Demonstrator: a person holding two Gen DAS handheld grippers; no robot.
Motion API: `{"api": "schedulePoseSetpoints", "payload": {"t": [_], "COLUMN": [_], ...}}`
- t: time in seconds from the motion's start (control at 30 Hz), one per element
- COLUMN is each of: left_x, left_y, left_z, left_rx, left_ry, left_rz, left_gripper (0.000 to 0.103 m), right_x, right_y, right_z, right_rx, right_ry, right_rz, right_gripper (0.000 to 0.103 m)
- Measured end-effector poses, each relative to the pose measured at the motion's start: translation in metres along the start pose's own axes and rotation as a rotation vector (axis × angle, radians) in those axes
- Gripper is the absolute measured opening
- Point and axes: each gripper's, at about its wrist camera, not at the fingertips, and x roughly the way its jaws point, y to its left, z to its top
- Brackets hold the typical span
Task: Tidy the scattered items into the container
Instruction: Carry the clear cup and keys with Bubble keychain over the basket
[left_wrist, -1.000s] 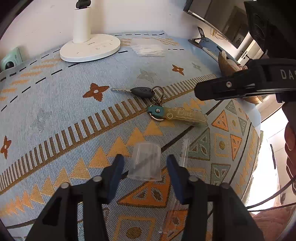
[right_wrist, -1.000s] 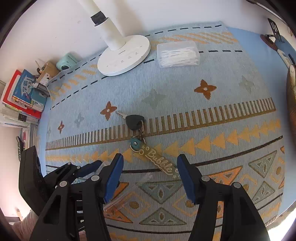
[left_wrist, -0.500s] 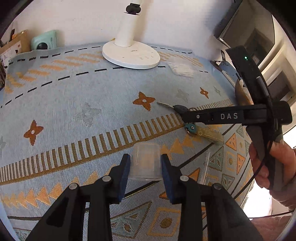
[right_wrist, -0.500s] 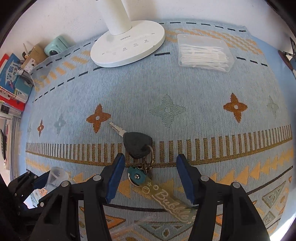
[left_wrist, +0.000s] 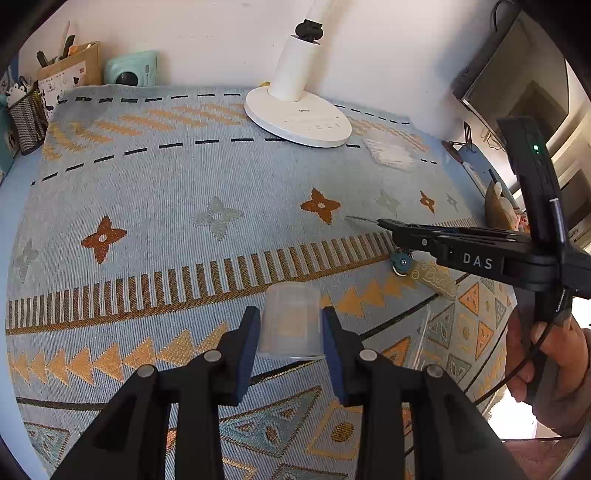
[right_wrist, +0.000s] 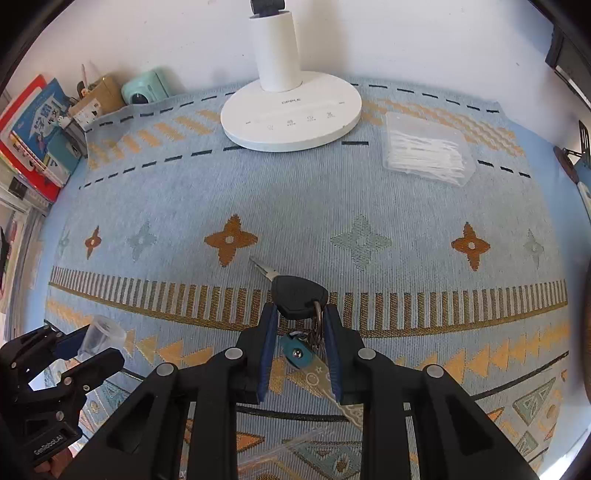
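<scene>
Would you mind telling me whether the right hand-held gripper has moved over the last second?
Yes. The right hand-held gripper has advanced toward the lamp base and narrowed around the keys, which lay ahead of its fingertips before.

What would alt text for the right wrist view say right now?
The right tool is closed around a black car key and its key ring on a blue patterned tablecloth. At lower left, the left tool holds a clear plastic cup. A white lamp base stands behind.
</scene>
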Motion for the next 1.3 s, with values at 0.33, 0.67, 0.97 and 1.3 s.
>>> {"api": "schedulePoseSetpoints", "payload": {"t": [0.33,0.67,0.97,1.3], "left_x": [-0.009,-0.019,-0.023,-0.029], "left_y": [-0.028,-0.077,-0.074,-0.066], "left_z": [0.014,0.033,0.021,0.02], "left_rx": [0.012,0.06,0.045,-0.003], "left_ry": [-0.036,-0.093,-0.079,-0.102], "left_rz": [-0.011,-0.03,0.033,0.055], "left_gripper": [0.03,0.03,0.03,0.03], "right_x": [-0.066,-0.067,0.02,0.004], "right_y": [-0.021,-0.06,-0.033,-0.026], "right_z": [0.01,-0.001,-0.012,-0.003], "right_rx": [0.056,0.043,-0.069,-0.101], "right_ry": [-0.106,-0.022,0.095,0.001], "right_rz": [0.032,0.091,0.043,0.095], "right_gripper": [0.004,0.018,0.056,0.031]}}
